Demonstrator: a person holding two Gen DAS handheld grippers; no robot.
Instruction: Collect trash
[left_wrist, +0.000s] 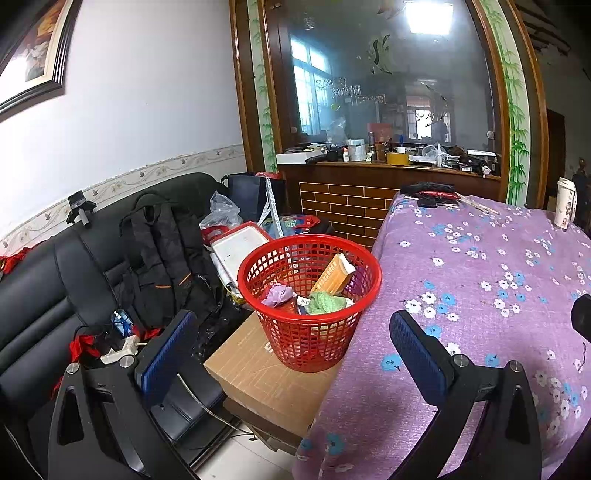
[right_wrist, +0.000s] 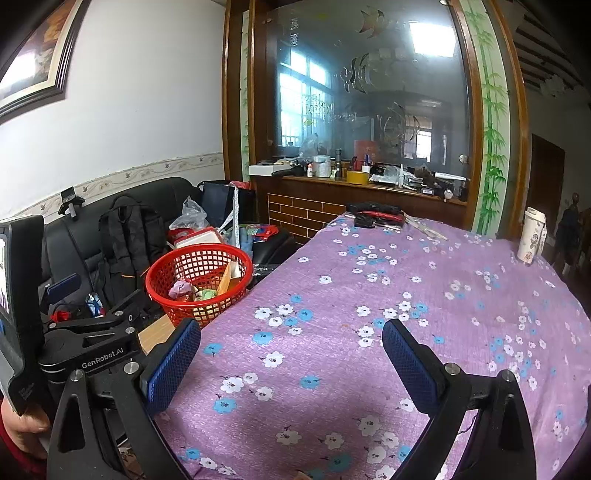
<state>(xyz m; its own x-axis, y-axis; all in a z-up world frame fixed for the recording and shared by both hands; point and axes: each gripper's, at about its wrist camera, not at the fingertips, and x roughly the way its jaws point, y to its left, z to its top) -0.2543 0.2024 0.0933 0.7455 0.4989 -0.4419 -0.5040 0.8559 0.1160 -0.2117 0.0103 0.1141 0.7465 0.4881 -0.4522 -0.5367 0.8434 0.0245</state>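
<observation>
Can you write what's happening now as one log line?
left gripper: open, empty | right gripper: open, empty | red basket: holds trash | purple tablecloth

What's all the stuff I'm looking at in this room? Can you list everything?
Basket: one, red, on a cardboard box beside the table.
Trash in the basket: an orange-and-white carton, a purple wad, a green wad.
Cardboard box: one, brown, under the basket.
Table: one, under a purple flowered cloth.
Cup: one, white with pictures, far right of the table.
Dark items: a few, black and red, at the table's far end.
Sofa: one, black, along the left wall.
Backpack: one, black, on the sofa.
Counter: wooden, cluttered, below a glass panel.
Left gripper: black with blue pads, open, empty.
Right gripper: same, open, above the table.
</observation>
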